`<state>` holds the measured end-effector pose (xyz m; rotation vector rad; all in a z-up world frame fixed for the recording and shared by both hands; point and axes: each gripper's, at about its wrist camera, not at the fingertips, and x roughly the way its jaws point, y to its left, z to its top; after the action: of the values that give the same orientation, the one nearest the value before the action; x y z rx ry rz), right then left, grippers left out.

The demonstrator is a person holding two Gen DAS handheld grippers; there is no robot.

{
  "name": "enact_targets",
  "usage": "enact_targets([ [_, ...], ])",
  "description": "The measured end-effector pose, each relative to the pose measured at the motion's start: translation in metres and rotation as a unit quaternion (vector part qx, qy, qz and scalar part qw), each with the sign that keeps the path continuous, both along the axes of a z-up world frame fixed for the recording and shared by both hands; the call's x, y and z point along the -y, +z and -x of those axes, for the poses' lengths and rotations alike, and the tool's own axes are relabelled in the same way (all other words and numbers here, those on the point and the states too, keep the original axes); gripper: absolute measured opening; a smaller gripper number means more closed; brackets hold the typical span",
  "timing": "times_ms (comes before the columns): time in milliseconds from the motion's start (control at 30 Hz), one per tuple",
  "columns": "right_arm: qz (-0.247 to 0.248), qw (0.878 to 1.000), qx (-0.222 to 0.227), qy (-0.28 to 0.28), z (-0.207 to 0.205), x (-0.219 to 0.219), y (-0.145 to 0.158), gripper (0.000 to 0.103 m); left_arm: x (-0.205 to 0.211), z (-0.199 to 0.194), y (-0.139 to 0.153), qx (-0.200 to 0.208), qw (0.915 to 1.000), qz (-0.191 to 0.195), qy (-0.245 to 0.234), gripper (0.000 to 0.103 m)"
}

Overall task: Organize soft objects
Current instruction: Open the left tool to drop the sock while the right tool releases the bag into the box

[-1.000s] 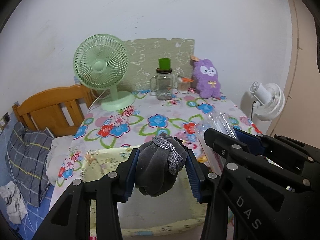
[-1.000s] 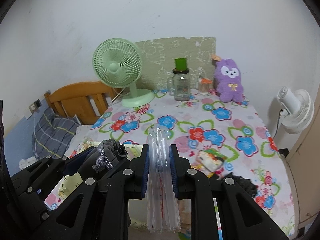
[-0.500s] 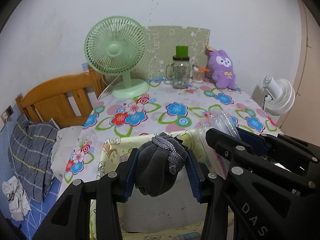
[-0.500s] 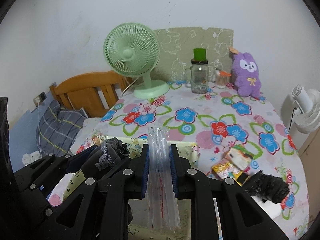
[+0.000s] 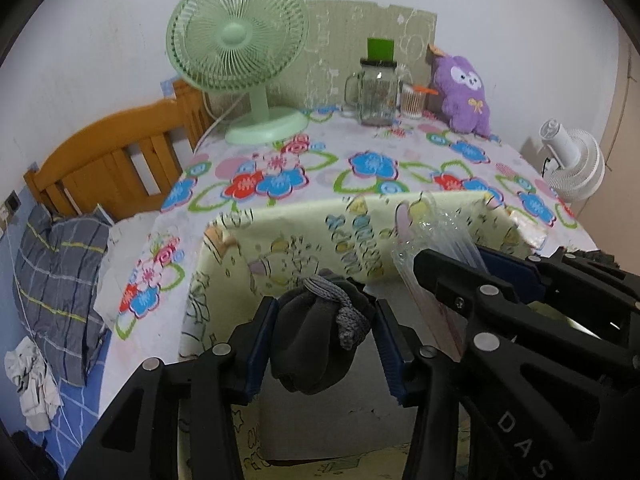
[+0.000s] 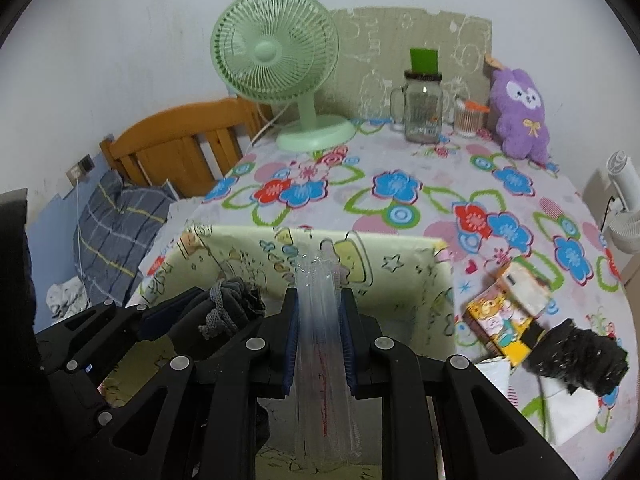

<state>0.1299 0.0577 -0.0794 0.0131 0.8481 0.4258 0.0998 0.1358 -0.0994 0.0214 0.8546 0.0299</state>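
Note:
A dark grey knit bundle (image 5: 316,340) with a lighter knitted cord hangs between the blue pads of my left gripper (image 5: 326,320). Its jaws are opening, though the pads still touch the bundle's sides. My right gripper (image 6: 320,308) is shut on a folded clear plastic bag (image 6: 320,360) that sticks out above and below its pads. Both grippers hang side by side over the open mouth of a pale yellow cartoon-print storage box (image 5: 360,216) (image 6: 392,248), pointing steeply down into it. The box floor is partly hidden by the grippers.
The box stands on a flower-print tablecloth (image 6: 400,188). At the back are a green fan (image 6: 276,52), a glass jar mug (image 6: 422,112) and a purple plush (image 6: 520,116). A colourful packet (image 6: 504,312) and a black fluffy thing (image 6: 576,356) lie right of the box. A wooden bed frame (image 5: 108,156) stands at left.
Both grippers have sunk and moved forward over the box, tilting further down. The left jaws stand a little wider around the grey bundle. The right grip on the bag is unchanged.

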Motion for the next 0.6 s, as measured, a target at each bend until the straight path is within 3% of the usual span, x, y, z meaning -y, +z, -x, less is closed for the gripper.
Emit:
enact_targets([
  [333,0.01,1.0,-0.006,-0.017,-0.0079,0.0028,-0.01,0.022,0.0037,-0.006,-0.0012,0.008,0.9997,-0.003,-0.024,0.067],
  [467,0.011,1.0,-0.005,-0.021,-0.0097,0.0039,-0.0096,0.022,0.0028,-0.0055,0.0003,0.008,0.9997,0.0,-0.022,0.08],
  [567,0.007,1.0,-0.006,-0.016,-0.0093,0.0032,-0.0082,0.03,0.0031,-0.0019,0.0031,0.012,0.9997,0.004,-0.022,0.088],
  [600,0.005,1.0,-0.006,-0.014,-0.0089,0.0029,-0.0074,0.038,0.0032,-0.0011,0.0039,0.013,0.9997,0.004,-0.02,0.089],
])
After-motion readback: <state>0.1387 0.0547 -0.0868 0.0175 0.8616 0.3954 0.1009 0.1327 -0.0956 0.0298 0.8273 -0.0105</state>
